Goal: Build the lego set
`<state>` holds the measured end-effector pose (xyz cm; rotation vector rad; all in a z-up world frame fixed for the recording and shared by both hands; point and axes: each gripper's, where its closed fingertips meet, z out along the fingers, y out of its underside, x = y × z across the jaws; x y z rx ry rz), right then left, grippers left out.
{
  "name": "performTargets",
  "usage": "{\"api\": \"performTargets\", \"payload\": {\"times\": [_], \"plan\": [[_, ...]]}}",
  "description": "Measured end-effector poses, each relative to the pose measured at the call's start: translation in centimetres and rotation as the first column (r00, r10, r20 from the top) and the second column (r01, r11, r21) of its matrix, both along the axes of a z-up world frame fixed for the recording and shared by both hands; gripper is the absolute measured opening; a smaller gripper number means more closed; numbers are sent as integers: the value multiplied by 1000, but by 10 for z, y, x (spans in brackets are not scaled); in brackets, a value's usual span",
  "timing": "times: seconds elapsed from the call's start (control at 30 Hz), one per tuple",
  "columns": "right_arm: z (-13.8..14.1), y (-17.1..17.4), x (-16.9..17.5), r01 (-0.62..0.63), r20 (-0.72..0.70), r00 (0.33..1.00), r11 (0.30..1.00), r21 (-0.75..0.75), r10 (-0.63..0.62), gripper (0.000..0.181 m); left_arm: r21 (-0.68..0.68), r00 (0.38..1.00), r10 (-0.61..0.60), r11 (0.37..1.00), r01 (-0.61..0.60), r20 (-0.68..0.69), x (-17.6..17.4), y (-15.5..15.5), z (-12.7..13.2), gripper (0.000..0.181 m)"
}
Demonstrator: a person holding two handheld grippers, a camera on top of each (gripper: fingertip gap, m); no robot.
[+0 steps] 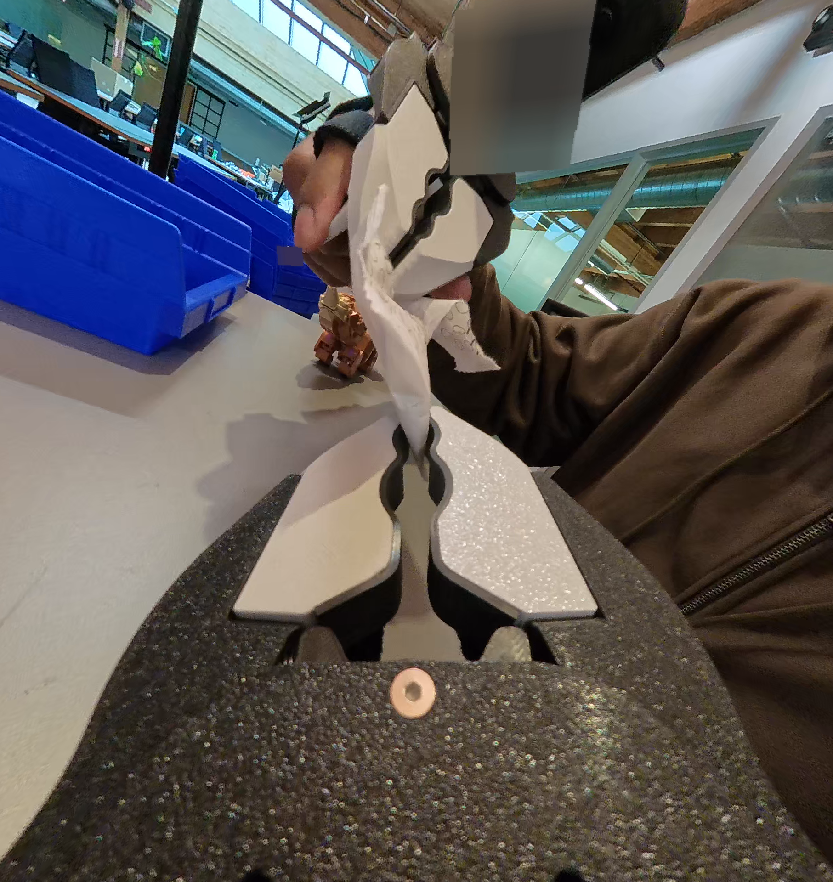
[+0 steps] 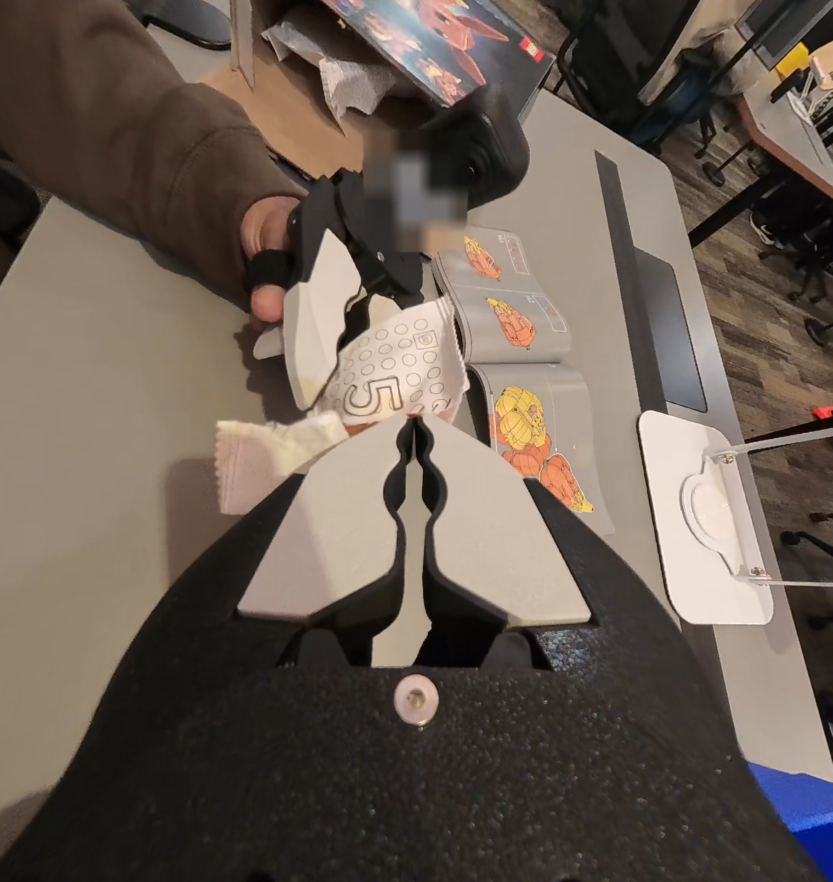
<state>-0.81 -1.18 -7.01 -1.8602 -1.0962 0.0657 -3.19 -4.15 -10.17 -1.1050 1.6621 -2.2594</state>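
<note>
Both grippers are shut on one white paper parts bag (image 1: 395, 343), held in the air above the grey table (image 1: 94, 477). In the left wrist view my left gripper (image 1: 414, 441) pinches the bag's lower end, and the right gripper (image 1: 397, 265) clamps it from above. In the right wrist view my right gripper (image 2: 415, 425) grips the bag (image 2: 390, 377) at its edge, and the left gripper (image 2: 331, 382) holds its far side. The bag has printed circles and looks torn, with a ragged flap (image 2: 261, 453) hanging to the left. A small brown brick figure (image 1: 342, 334) stands on the table behind.
Blue storage bins (image 1: 94, 248) line the table's far left. An open instruction booklet (image 2: 524, 405) lies beyond the bag. The set's box (image 2: 428, 43) and cardboard (image 2: 285, 95) are at the back, and a white stand plate (image 2: 701, 515) is at right. The person's brown sleeve (image 1: 643, 429) is close. Spacing between my two grippers at the tips: around 5 cm.
</note>
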Motion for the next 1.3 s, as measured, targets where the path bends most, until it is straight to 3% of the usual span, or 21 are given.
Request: {"api": "performTargets", "payload": {"times": [0.3, 0.47, 0.7, 0.93, 1.1, 1.3], "plan": [[7, -1, -15, -46, -190, 981, 999, -25, 41, 3, 11, 1000, 2, 1000, -2, -28, 1, -1, -3, 5], [1, 7, 6, 34, 29, 999, 998, 58, -36, 4, -7, 1000, 3, 1000, -3, -15, -1, 2, 0, 5], [-13, 4, 8, 2, 225, 974, 998, 62, -16, 0, 14, 1000, -9, 1000, 9, -6, -2, -2, -1, 5], [-8, 2, -1, -1, -13, 1000, 999, -52, 0, 1, 26, 1000, -6, 1000, 6, 1, -2, -1, -2, 5], [-1, 2, -6, -22, -155, 988, 998, -53, 14, 2, 38, 1000, -10, 999, 11, -3, -2, -3, -3, 5], [-18, 9, 8, 1, 189, 982, 999, 54, -12, 0, 42, 1000, -28, 999, 28, -1, -4, -5, -3, 5]]}}
